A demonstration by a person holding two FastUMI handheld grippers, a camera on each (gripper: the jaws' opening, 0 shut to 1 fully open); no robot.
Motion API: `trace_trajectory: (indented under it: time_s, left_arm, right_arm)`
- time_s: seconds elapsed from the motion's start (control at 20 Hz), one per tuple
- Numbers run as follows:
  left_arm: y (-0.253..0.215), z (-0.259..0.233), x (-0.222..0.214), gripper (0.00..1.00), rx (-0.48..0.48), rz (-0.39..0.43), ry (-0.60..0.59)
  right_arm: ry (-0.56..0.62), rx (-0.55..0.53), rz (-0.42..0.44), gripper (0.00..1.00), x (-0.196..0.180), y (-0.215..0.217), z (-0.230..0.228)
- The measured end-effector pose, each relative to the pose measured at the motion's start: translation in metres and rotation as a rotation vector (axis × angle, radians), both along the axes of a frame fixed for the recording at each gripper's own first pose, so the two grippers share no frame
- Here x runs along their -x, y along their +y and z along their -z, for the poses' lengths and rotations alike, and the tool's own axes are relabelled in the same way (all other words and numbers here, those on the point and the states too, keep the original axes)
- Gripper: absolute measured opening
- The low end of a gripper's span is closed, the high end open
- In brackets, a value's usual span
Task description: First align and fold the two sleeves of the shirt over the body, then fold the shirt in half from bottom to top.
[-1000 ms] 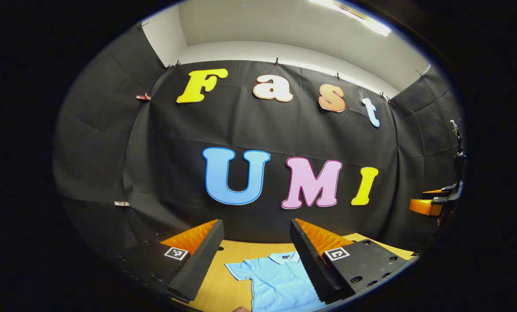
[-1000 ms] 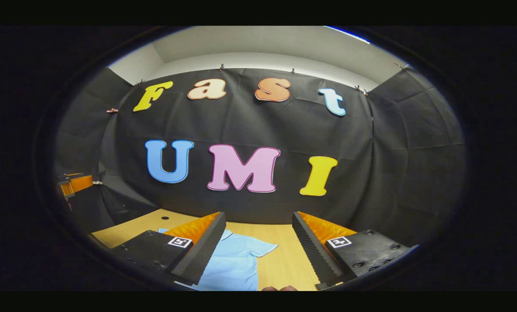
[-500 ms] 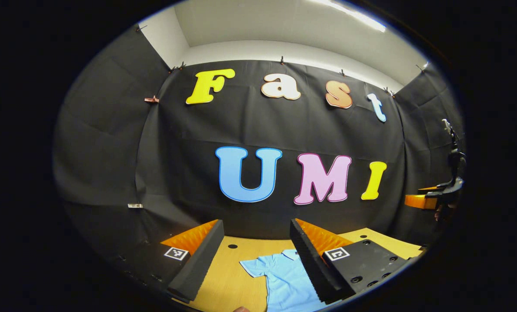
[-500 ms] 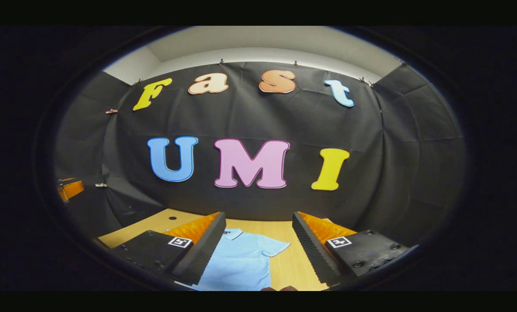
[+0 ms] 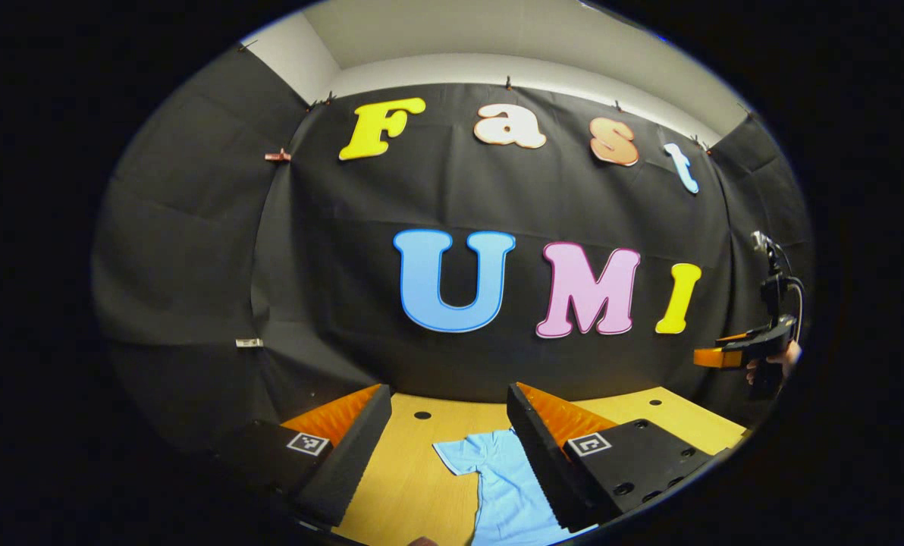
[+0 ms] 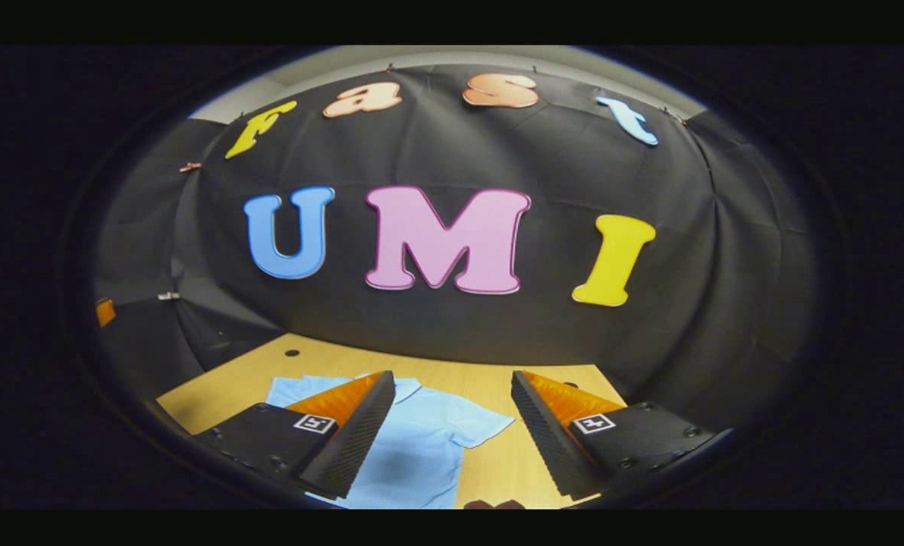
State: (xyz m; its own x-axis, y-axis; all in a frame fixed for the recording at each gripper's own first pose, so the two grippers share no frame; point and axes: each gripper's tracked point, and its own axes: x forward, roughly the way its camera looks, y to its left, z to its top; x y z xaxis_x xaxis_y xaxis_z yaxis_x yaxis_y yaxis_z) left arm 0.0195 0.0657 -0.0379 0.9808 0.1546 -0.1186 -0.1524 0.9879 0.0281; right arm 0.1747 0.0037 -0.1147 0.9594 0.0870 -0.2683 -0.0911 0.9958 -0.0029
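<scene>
Both grippers were held above the table (image 6: 217,383), jaws spread wide and empty, presumably to approach the sleeves. Below the left gripper (image 5: 444,447) lay the shirt (image 5: 497,485) (flat, unfolded), also between the right gripper (image 6: 452,436) jaws.

dim, even light; sharp centre, strong fisheye bending at edges

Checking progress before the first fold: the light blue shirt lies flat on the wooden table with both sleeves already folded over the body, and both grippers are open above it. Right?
Not quite: in the right gripper view the shirt's sleeve is spread out sideways, unfolded. The rest holds.
</scene>
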Motion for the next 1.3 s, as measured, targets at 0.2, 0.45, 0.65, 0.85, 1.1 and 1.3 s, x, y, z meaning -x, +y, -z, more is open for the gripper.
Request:
trace_trajectory:
  time_s: [0.2,0.45,0.65,0.85,1.1,1.3]
  left_arm:
    - [0.001,0.002,-0.043,0.98,-0.031,-0.080,0.012]
    - [-0.007,0.020,-0.113,0.98,0.027,-0.166,0.027]
    - [-0.020,0.028,-0.137,0.99,0.097,-0.213,0.018]
    - [-0.023,0.037,-0.143,0.98,0.053,-0.194,0.060]
    - [-0.011,0.043,-0.142,0.98,0.004,-0.179,0.098]
    - [0.002,0.050,-0.131,0.98,-0.022,-0.163,0.132]
  right_arm:
    - [0.139,0.053,0.008,0.97,-0.080,-0.034,0.096]
    - [0.320,0.011,-0.051,0.97,-0.149,-0.051,0.214]
    - [0.472,-0.022,-0.048,0.96,-0.165,-0.063,0.289]
    - [0.566,0.015,-0.029,0.98,-0.166,-0.065,0.336]
    - [0.610,-0.031,-0.011,0.71,-0.164,-0.049,0.357]
    - [0.590,0.004,-0.007,0.05,-0.166,-0.041,0.353]
